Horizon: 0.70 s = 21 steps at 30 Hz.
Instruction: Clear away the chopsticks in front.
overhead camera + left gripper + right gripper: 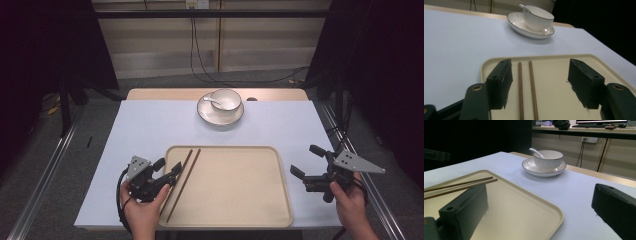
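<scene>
Two brown chopsticks (pixel 184 175) lie side by side on the left part of a beige tray (pixel 235 185). My left gripper (pixel 169 167) hovers over the tray's left edge, held by a hand. In the left gripper view it (pixel 540 75) is open; the chopsticks (pixel 532 85) lie on the tray (pixel 554 100) below the gap, close to the left jaw and untouched. My right gripper (pixel 303 160) is open just off the tray's right edge, with nothing between its jaws. In the right gripper view it (pixel 540 195) looks across the tray (pixel 524 215) at the chopsticks (pixel 461 185).
A white bowl (pixel 226 99) with a spoon (pixel 212 101) in it stands on a white saucer (pixel 215 116) at the back middle of the pale blue table (pixel 145 130). Cables hang behind the table.
</scene>
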### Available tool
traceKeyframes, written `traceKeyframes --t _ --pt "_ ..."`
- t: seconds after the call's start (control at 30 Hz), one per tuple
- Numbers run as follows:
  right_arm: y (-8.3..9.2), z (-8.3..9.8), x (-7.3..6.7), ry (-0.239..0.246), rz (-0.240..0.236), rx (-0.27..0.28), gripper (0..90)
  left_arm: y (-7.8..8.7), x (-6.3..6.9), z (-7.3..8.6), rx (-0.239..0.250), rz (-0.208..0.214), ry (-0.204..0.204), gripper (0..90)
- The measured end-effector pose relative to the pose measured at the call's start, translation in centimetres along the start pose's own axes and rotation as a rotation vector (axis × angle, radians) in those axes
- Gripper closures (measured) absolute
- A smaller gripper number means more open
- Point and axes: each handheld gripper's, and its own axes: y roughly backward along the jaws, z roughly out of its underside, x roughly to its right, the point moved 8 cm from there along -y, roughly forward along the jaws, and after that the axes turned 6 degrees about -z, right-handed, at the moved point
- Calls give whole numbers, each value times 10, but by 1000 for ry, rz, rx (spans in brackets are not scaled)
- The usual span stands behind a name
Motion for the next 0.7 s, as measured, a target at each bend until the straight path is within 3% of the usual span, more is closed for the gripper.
traceKeyframes --t 0.27,0.7 --pt "0 0 -1 9 -2 -2 0 1 4 -22 39 35 2 236" --pt "1 -2 -2 16 -2 -2 0 11 -4 -48 73 28 -8 184"
